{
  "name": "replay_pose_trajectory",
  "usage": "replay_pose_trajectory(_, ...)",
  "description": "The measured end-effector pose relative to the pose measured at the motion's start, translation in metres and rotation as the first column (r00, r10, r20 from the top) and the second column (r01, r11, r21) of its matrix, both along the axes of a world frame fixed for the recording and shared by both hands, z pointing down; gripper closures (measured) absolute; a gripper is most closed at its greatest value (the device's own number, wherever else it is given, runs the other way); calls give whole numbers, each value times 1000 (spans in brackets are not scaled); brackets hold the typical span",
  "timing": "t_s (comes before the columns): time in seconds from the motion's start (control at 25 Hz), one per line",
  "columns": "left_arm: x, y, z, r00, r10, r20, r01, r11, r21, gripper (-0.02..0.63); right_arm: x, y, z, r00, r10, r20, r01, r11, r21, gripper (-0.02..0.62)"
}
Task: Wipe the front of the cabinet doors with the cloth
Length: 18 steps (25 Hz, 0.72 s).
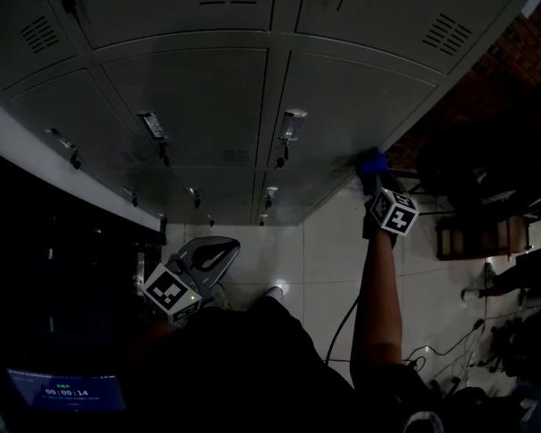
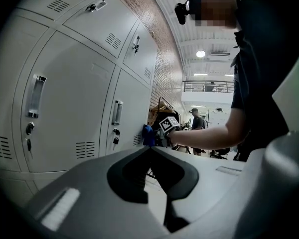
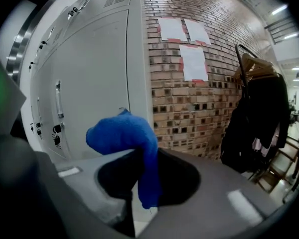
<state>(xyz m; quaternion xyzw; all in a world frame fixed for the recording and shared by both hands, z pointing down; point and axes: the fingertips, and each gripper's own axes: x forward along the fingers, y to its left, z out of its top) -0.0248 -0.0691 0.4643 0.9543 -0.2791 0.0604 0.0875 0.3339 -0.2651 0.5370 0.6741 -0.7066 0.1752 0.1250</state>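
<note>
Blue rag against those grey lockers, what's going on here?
A person is holding a two-jaw gripper in each hand. The right gripper is clamped on a blue cloth and holds it up against the front of a grey cabinet door, near the end of the bank by the brick wall. The left gripper hangs low, away from the doors, jaws together with nothing in them. It looks like a one-handed wipe of the door fronts.

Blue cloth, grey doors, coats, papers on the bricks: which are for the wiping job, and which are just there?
For the job: blue cloth, pinched in the right tool; grey metal cabinet doors.
Just there: white paper sheets; dark hanging coats.
</note>
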Motion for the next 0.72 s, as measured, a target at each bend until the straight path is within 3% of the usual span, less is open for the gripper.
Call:
replay_pose_trajectory(0.16, -2, 4, 2, 1000, 6, -4, -6, 1000, -1, 603, -31, 16, 8, 997, -68, 21, 68, 998, -6, 523)
replay_pose_trajectory(0.32, -4, 7, 2, 1000, 12, -8, -12, 1000, -2, 603, -95, 32, 22, 981, -186, 56, 187, 982, -7, 523)
replay_pose_trajectory(0.56, -16, 10, 2, 1000, 2, -8, -2, 1000, 7, 603, -213, 39, 42, 912, -397, 104, 401, 915, -26, 523)
replay_pose_trajectory(0.72, -28, 11, -1, 1000, -24, 0, 24, 1000, 10, 603, -266, 30, 50, 870, -486, 84, 491, 870, -45, 523)
